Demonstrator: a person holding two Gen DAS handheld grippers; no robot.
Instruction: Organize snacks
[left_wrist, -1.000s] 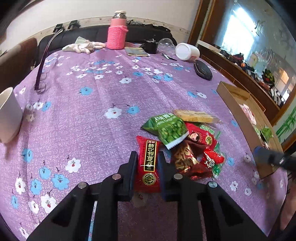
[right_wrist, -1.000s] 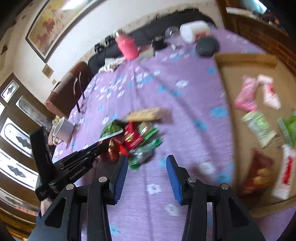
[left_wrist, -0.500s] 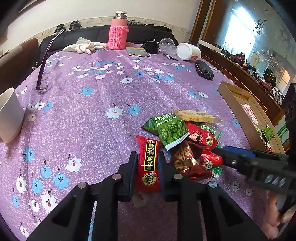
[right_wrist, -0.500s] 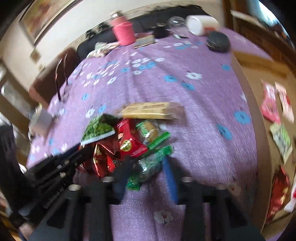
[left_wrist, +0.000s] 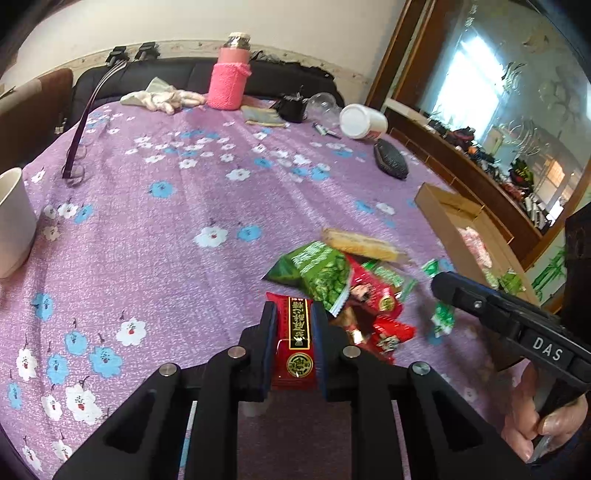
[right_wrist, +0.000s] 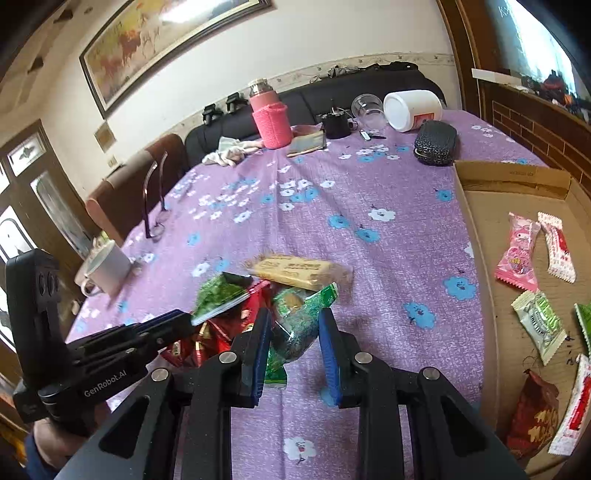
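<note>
Right wrist view: my right hand-held gripper (right_wrist: 293, 354) is spread around a green packet (right_wrist: 301, 321) at the snack pile (right_wrist: 258, 306) on the tabletop (right_wrist: 369, 206). My left hand-held gripper (left_wrist: 293, 345) pinches a red packet (left_wrist: 296, 338). Several snacks already lie in the cardboard tray (right_wrist: 480, 258); I judge roughly half remain.

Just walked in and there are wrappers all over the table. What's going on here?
A person with a handheld gripper in each hand is sorting a pile of snacks on the purple flowered tablecloth into a cardboard box. The left gripper is shut on a red snack packet. The right gripper has its jaws around a green snack packet at the pile's edge, not clearly clamped yet. Several packets already lie in the box.
</note>
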